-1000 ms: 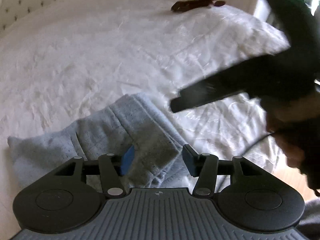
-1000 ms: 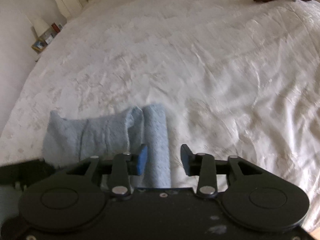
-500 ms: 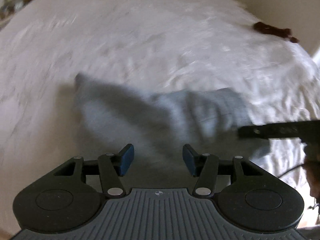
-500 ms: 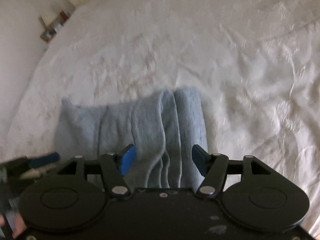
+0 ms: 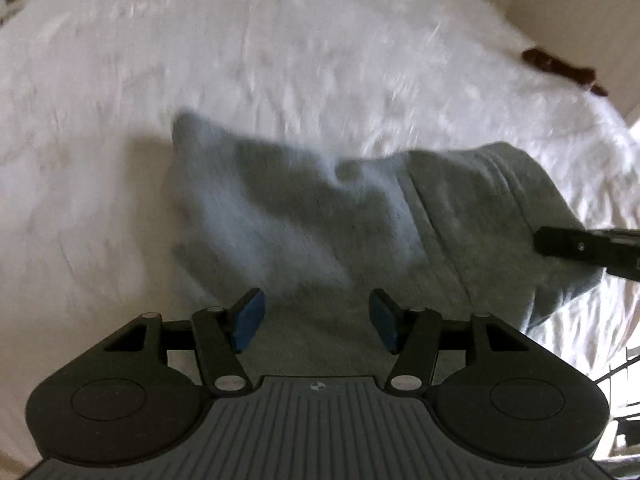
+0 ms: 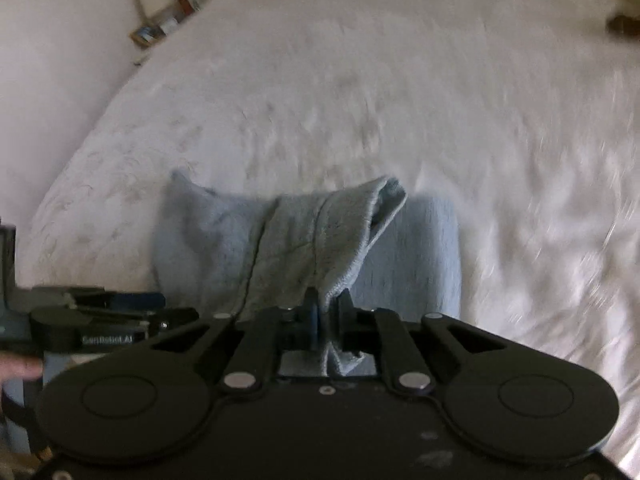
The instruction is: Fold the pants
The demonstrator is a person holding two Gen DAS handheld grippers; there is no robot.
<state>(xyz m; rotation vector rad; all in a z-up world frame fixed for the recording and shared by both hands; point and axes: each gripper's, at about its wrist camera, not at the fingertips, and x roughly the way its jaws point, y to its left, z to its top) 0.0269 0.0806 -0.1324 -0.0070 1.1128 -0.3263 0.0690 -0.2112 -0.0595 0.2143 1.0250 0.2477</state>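
Pants (image 6: pixel 304 248), pale blue, are spread on the white bed (image 6: pixel 360 100); a fold is being clamped by the closing right tongs (image 6: pixel 327 322), while the left tongs (image 5: pixel 316 320) are opening above the cloth.

Left hand-held gripper (image 5: pixel 316 320) jaws opening, nothing pinched, right hand-held gripper (image 6: pixel 326 320) jaws closing on cloth

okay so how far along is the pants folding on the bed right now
Partly done. The light blue pants already lie bunched into a short stack on the white bedspread, so at least one fold seems made. In hand: the right gripper is closing on a pinched edge, lifting a flap. The left gripper is opening above the cloth, holding nothing. Left: laying that flap over and flattening the stack.
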